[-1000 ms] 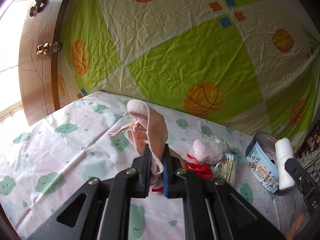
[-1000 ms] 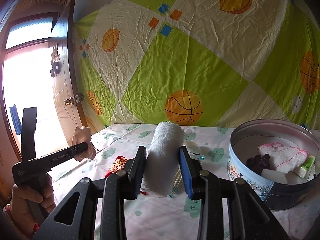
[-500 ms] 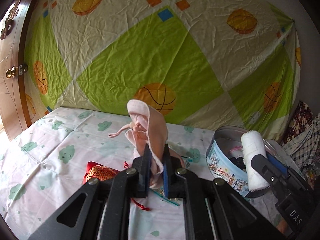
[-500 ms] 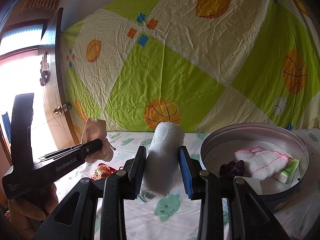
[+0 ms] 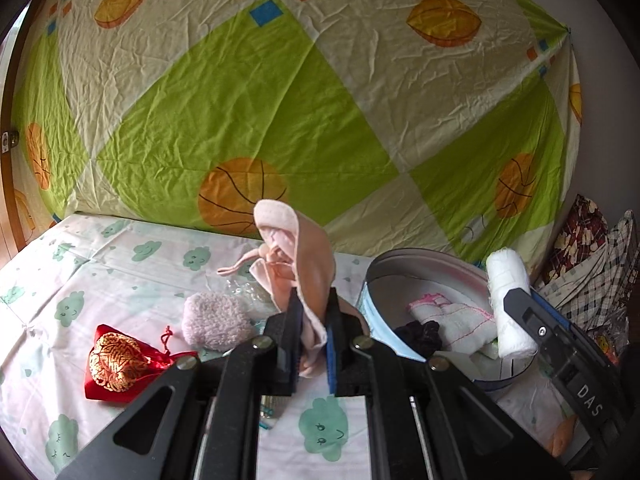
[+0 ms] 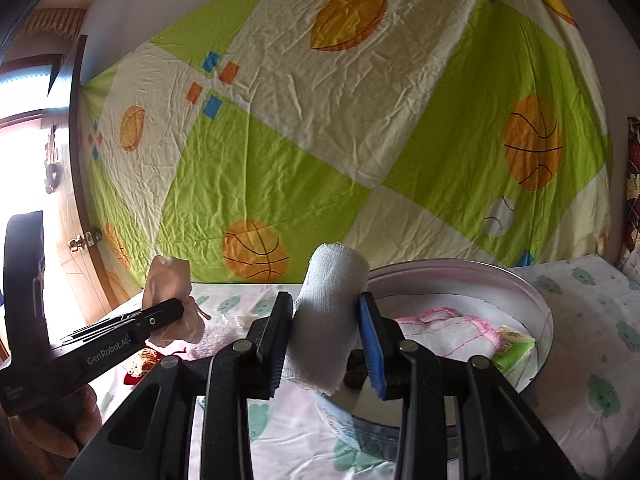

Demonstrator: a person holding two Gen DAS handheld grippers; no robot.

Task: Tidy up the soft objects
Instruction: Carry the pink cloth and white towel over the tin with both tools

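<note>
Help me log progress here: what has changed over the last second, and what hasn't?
Both claws swung toward the round tin: the right claw now holds its white gauze roll at the tin's rim, and the left claw with its pink pouch has drawn nearer. Nothing was grasped or released. The red pouch and fluffy pink item lie unmoved.

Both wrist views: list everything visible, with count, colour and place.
Round tin: 1, silver inside, right of the table.
White cloth with pink trim: 1, inside tin.
Dark fabric item: 1, inside tin.
Green packet: 1, inside tin.
Fuzzy pouch: 1, pale pink, on table.
Red-and-gold pouch: 1, on table, left.
Ball-print sheet: 1, green and cream, backdrop.
Pink pouch: 1, in left gripper.
Gauze roll: 1, white, in right gripper.
</note>
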